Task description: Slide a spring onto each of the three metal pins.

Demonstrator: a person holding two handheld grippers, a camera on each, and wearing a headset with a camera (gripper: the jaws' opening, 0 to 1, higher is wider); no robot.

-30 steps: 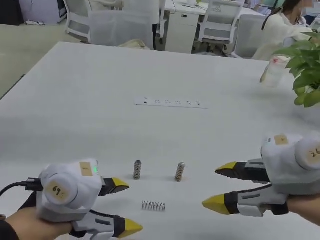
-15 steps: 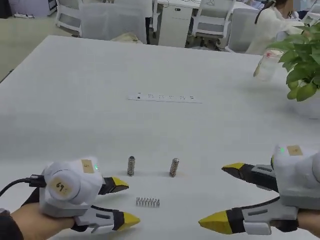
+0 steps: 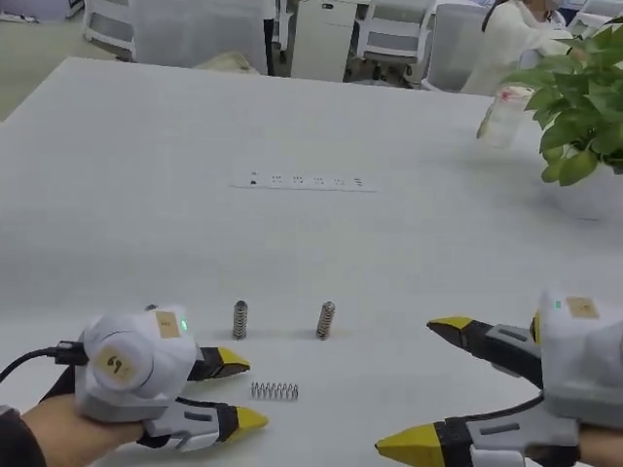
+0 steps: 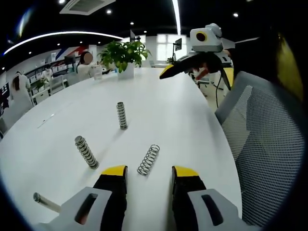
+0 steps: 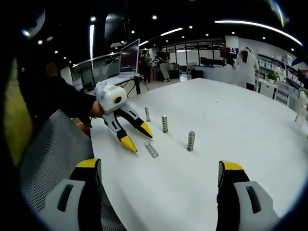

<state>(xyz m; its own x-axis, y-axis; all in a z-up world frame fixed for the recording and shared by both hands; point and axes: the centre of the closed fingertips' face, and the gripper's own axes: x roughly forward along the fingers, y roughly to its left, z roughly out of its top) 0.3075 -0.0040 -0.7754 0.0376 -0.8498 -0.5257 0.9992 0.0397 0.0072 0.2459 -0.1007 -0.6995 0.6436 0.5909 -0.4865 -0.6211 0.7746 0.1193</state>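
A loose spring (image 3: 274, 391) lies flat on the white table (image 3: 389, 253). My left gripper (image 3: 241, 391) is open just left of it, and the same spring (image 4: 148, 160) rests right ahead of the gap between the two fingers. Two upright pins carry springs, one (image 3: 240, 319) on the left and one (image 3: 326, 320) on the right. A bare pin (image 5: 147, 114) stands beyond them, its tip (image 3: 151, 308) peeking out behind the left gripper. My right gripper (image 3: 424, 386) is wide open and holds nothing, well to the right of the springs.
A flush power strip (image 3: 302, 182) sits in the table's middle. A potted plant (image 3: 579, 107) and a bottle (image 3: 501, 117) stand at the far right. Office chairs (image 3: 399, 39) and a seated person line the far edge. A mesh chair (image 4: 260, 144) is behind the near edge.
The head camera has tilted, shifting the scene. My left gripper has edged closer to the loose spring with its jaws a little narrower. The right gripper has drawn back toward the near edge.
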